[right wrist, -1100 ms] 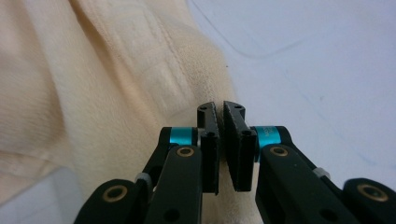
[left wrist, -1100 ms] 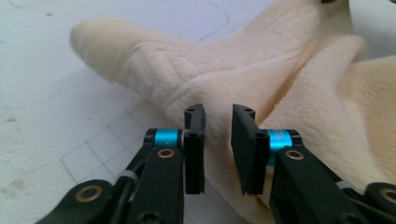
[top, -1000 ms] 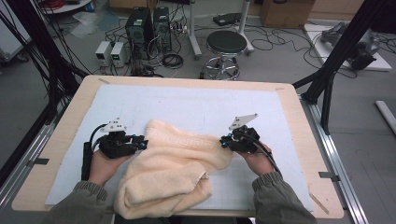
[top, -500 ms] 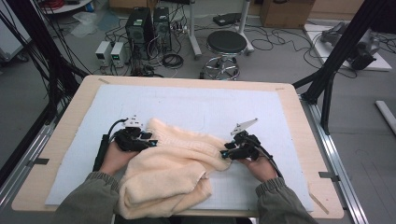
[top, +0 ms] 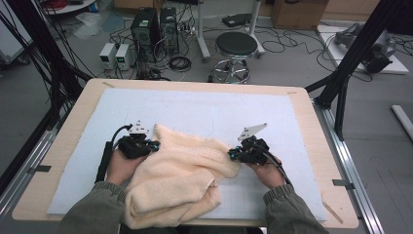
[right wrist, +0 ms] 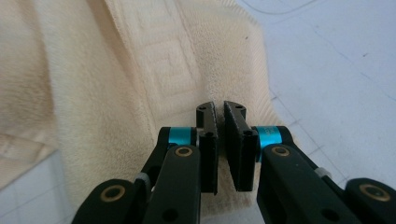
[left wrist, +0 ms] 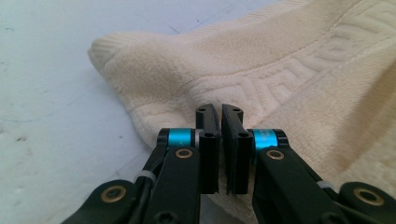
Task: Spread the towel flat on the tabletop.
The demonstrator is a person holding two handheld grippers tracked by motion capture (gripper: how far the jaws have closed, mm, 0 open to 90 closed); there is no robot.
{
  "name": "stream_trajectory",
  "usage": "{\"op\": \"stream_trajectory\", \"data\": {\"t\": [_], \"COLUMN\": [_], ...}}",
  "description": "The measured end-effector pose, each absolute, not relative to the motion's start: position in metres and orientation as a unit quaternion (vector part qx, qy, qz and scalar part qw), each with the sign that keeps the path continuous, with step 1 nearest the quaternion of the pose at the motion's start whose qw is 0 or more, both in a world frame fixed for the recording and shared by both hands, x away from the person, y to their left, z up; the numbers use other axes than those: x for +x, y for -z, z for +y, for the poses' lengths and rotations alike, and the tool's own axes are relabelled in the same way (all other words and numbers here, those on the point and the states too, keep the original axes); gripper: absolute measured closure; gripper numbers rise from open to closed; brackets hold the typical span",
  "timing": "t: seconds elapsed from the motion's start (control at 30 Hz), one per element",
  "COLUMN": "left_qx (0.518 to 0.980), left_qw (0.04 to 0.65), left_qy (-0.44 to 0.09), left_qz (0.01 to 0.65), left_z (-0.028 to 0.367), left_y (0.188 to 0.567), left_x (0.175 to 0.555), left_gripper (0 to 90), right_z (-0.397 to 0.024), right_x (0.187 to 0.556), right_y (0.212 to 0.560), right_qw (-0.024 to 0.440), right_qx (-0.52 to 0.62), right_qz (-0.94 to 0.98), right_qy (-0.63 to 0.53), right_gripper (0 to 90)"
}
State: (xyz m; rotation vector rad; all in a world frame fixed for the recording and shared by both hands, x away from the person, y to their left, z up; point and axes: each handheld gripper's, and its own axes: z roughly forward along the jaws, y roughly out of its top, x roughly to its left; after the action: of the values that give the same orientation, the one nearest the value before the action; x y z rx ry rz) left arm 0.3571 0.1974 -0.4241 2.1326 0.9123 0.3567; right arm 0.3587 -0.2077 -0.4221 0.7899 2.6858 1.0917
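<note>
A cream towel (top: 185, 170) lies crumpled on the white mat, its near part hanging over the table's front edge. My left gripper (top: 155, 145) is at its left edge, and in the left gripper view the jaws (left wrist: 219, 108) have just been closing and stand together, pinching the patterned hem of the towel (left wrist: 299, 60). My right gripper (top: 232, 155) is at the towel's right corner. Its jaws (right wrist: 219, 106) have also just been closing and stand pressed together on the towel's border (right wrist: 93, 70). A hand holds each gripper.
The white mat (top: 204, 107) covers a wooden table (top: 311, 126) with bare room behind the towel. On the floor beyond the table are a round stool (top: 236, 46), computer boxes (top: 156, 29) and cables. Black frame posts (top: 350, 63) rise at both sides.
My left gripper has moved right, up against the towel's left edge. The right gripper has stayed at the right corner. Both pairs of jaws now stand closed.
</note>
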Motion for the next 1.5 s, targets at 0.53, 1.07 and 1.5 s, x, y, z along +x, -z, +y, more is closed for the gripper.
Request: {"op": "stream_trajectory", "data": {"t": [0.53, 1.07, 1.5], "left_qx": [0.753, 0.795, 0.804], "left_qw": [0.456, 0.442, 0.472], "left_qy": [-0.236, -0.176, -0.127], "left_qz": [0.410, 0.377, 0.340], "left_z": [0.200, 0.216, 0.253], "left_y": [0.338, 0.373, 0.410], "left_x": [0.424, 0.394, 0.297], "left_gripper": [85.0, 56.1, 45.9], "right_z": [-0.210, -0.186, -0.134], "right_x": [0.441, 0.423, 0.322], "right_y": [0.338, 0.352, 0.382], "right_qw": [0.157, 0.095, 0.031], "right_qx": [0.276, 0.274, 0.167], "right_qz": [0.862, 0.873, 0.901], "right_qy": [-0.395, -0.392, -0.399], "right_gripper": [80.4, 49.0, 43.5]}}
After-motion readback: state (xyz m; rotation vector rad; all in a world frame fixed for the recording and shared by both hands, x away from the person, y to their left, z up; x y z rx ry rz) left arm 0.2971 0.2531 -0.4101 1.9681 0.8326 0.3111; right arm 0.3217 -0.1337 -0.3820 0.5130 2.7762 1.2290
